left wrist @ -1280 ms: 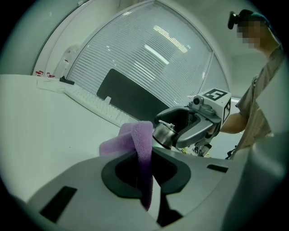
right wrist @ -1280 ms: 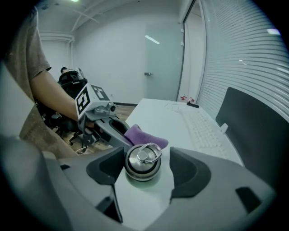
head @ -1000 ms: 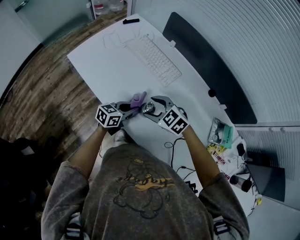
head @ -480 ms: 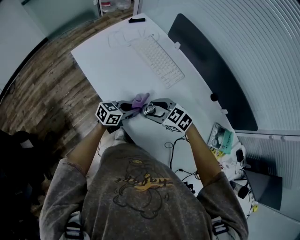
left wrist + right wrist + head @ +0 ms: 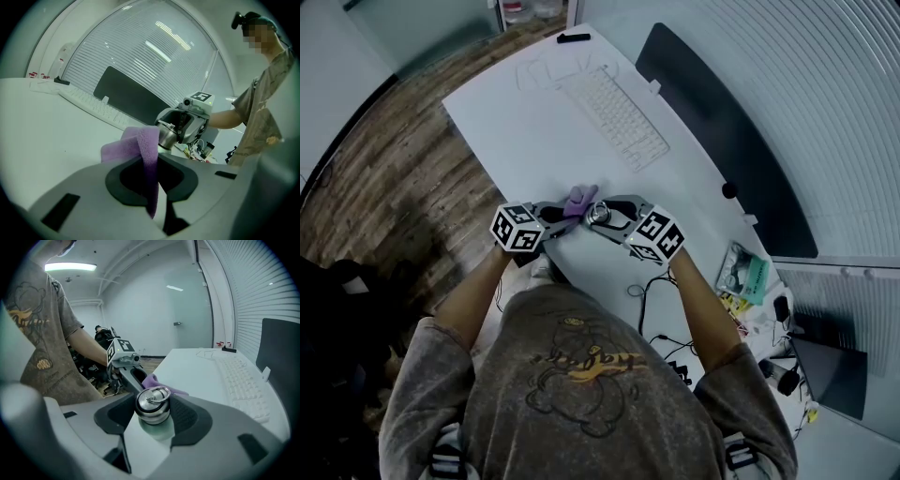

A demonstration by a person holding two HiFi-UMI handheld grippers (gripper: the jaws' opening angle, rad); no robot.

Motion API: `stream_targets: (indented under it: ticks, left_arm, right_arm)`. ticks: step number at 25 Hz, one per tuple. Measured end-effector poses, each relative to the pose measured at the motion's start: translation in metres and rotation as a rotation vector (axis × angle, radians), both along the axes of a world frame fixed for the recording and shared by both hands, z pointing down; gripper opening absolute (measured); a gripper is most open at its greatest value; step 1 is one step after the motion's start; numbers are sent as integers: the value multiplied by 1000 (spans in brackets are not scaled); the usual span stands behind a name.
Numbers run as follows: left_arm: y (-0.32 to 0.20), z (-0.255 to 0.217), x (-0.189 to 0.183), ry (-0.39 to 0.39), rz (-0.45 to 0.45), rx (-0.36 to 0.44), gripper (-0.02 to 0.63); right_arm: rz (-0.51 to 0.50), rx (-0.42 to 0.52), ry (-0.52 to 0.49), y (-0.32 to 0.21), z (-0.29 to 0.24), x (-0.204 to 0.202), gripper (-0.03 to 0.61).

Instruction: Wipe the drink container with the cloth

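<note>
No writing can be read.
The left marker cube (image 5: 517, 230) and right marker cube (image 5: 659, 234) bear only black-and-white square patterns; the shirt print (image 5: 586, 361) and the packets (image 5: 748, 272) at the tabletop (image 5: 525, 141) edge are too blurred.

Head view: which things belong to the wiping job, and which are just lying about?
In use: drink container, held by the right gripper, whose jaws have just been closing on it; purple cloth, pinched in the left gripper.
Lying about: keyboard, monitor, teal packet.
</note>
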State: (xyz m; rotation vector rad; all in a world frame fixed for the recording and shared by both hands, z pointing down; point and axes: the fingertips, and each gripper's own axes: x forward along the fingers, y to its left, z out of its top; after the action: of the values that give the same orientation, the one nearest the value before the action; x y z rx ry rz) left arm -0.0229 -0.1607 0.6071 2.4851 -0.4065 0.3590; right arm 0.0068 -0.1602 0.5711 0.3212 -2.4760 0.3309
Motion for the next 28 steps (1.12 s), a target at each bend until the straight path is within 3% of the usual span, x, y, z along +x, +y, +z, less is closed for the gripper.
stream_targets:
  ticks: [16,28]
  left_arm:
    - [51,11,20,17,-9,-2,51]
    - [64,15,46,9,68,-26,51]
  right_arm:
    - [32,-14,4,0,1,1,239]
    - [53,-16,8,0,1,0,238]
